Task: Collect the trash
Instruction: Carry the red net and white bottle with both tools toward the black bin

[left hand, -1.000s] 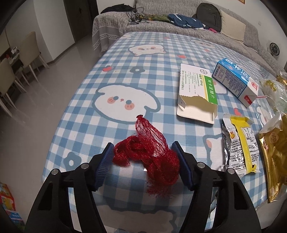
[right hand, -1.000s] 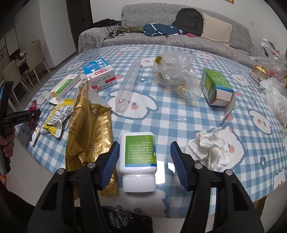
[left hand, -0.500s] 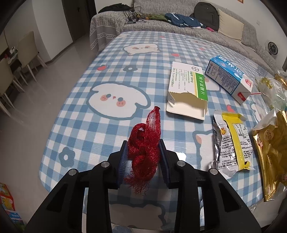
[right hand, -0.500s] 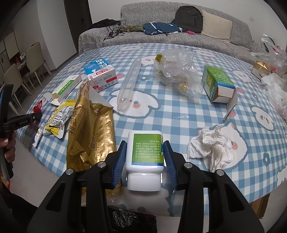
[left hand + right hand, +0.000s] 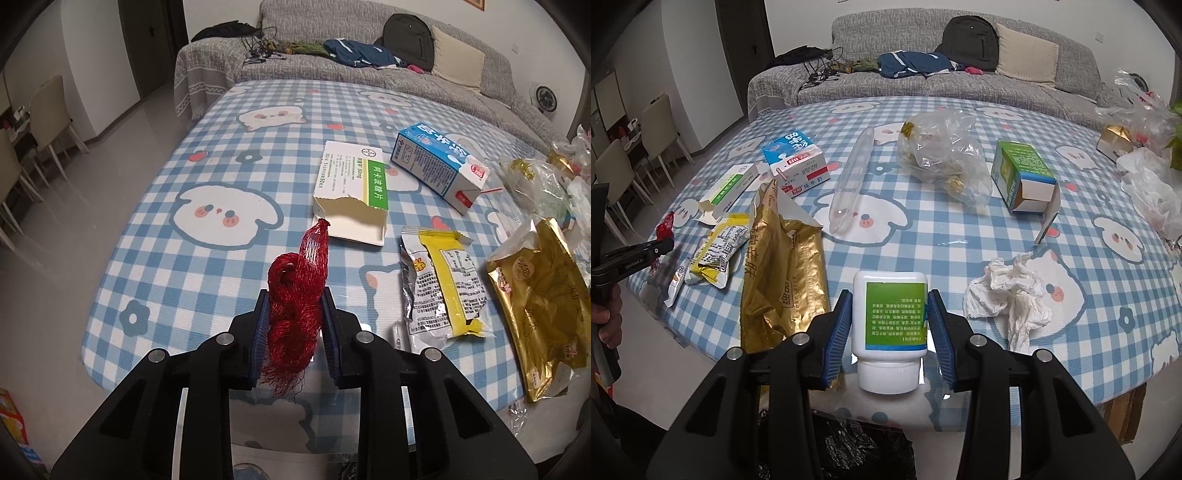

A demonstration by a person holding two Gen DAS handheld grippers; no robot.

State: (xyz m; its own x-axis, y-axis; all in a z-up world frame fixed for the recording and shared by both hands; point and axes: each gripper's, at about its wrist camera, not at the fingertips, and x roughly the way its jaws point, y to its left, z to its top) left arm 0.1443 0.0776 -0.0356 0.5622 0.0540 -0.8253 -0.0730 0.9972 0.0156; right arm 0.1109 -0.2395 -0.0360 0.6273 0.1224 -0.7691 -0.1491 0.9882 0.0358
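My left gripper (image 5: 293, 314) is shut on a bunched red net bag (image 5: 295, 310) and holds it just above the near edge of the blue checked table (image 5: 207, 266). My right gripper (image 5: 890, 321) is shut on a white pill bottle (image 5: 889, 317) with a green label, cap toward me, at the table's front edge. The left gripper and the red net also show at the far left of the right wrist view (image 5: 661, 236). A black trash bag (image 5: 846, 450) lies below the right gripper.
On the table lie a torn white and green box (image 5: 351, 192), a blue milk carton (image 5: 439, 166), a yellow snack wrapper (image 5: 443, 284), a gold bag (image 5: 783, 273), a clear tube (image 5: 851, 177), a clear plastic bag (image 5: 942, 155), a green box (image 5: 1021, 177) and crumpled tissue (image 5: 1012, 295). A sofa stands behind.
Both grippers have closed: the left on the red net, the right on the white bottle. Both have lifted slightly and drawn back toward the table's near edge.
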